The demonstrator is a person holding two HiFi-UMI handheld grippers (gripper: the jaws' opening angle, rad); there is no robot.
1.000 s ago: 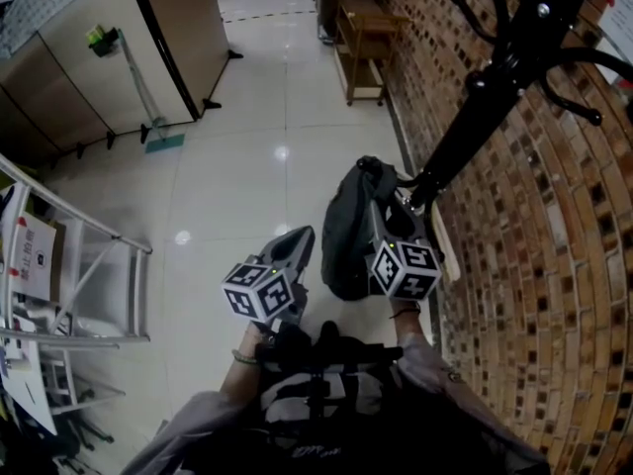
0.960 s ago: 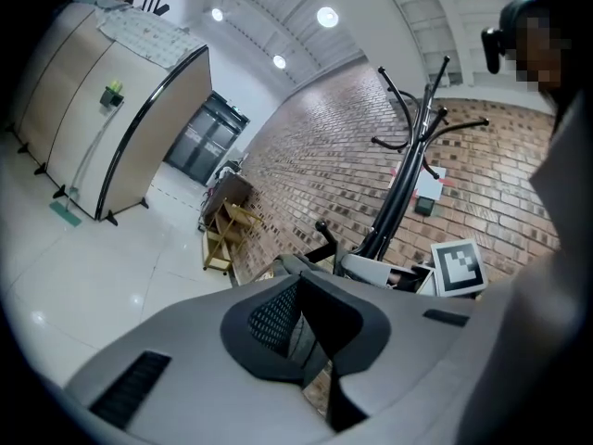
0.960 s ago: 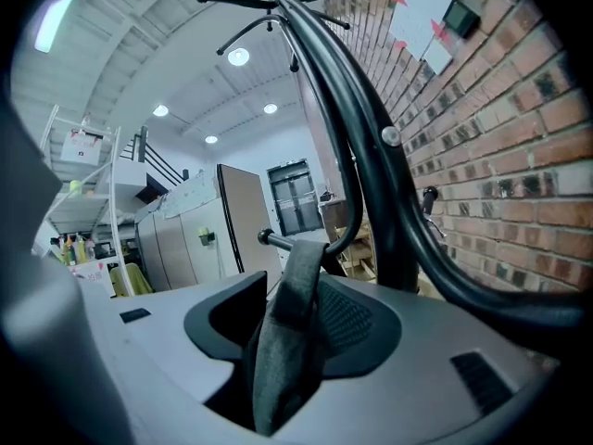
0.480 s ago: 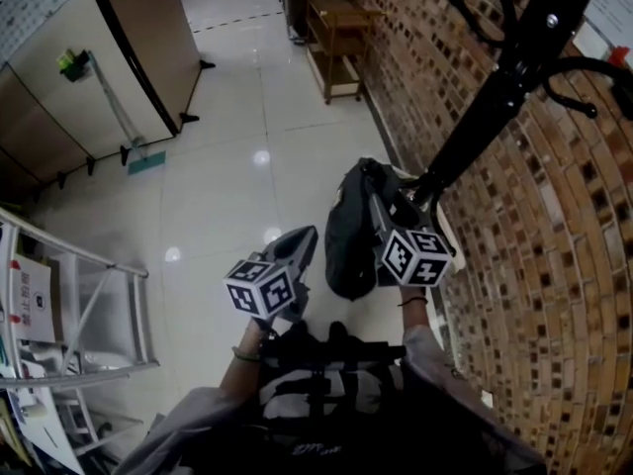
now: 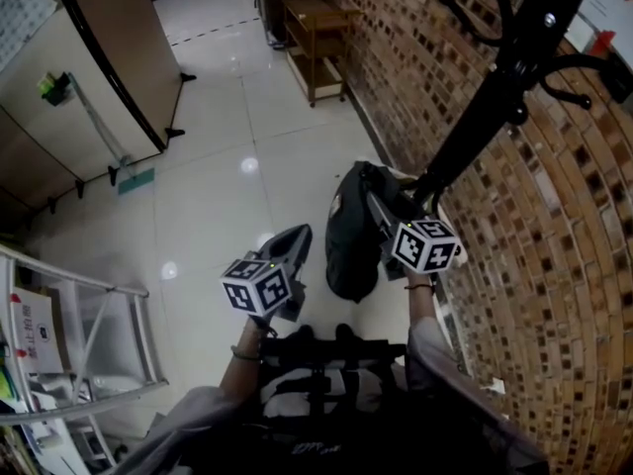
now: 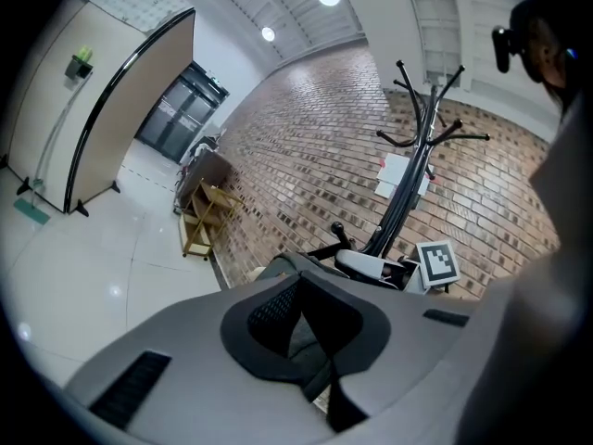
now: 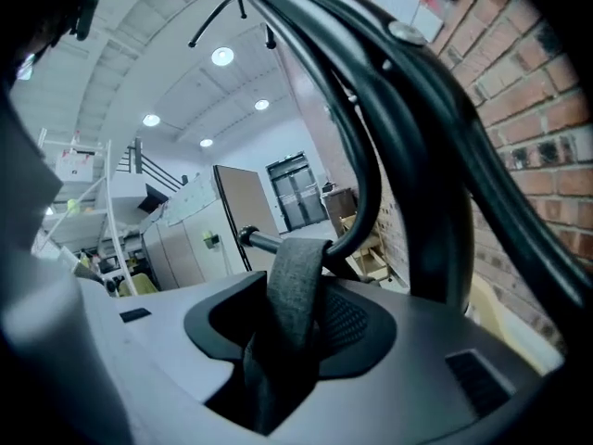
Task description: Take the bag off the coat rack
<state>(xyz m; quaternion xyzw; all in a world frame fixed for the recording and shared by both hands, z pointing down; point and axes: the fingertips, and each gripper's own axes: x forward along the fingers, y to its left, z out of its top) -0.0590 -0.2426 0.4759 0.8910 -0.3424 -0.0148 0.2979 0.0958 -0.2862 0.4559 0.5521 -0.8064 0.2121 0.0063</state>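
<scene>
A dark grey bag hangs low on the black coat rack by the brick wall. Its grey strap loops over a knobbed hook and runs down between the jaws of my right gripper. Those jaws are closing on the strap. From the head view, the right gripper sits at the bag's top, close to the pole. My left gripper hovers shut and empty just left of the bag, not touching it. The left gripper looks towards the bag top and the rack.
The brick wall runs along the right. A small wooden shelf stands against it farther off. A beige partition with a mop leaning on it is at far left. A metal frame stands at near left on glossy floor.
The view has shifted a little to the right and forward. Both grippers stay by the bag, the right one slightly higher at the strap.
</scene>
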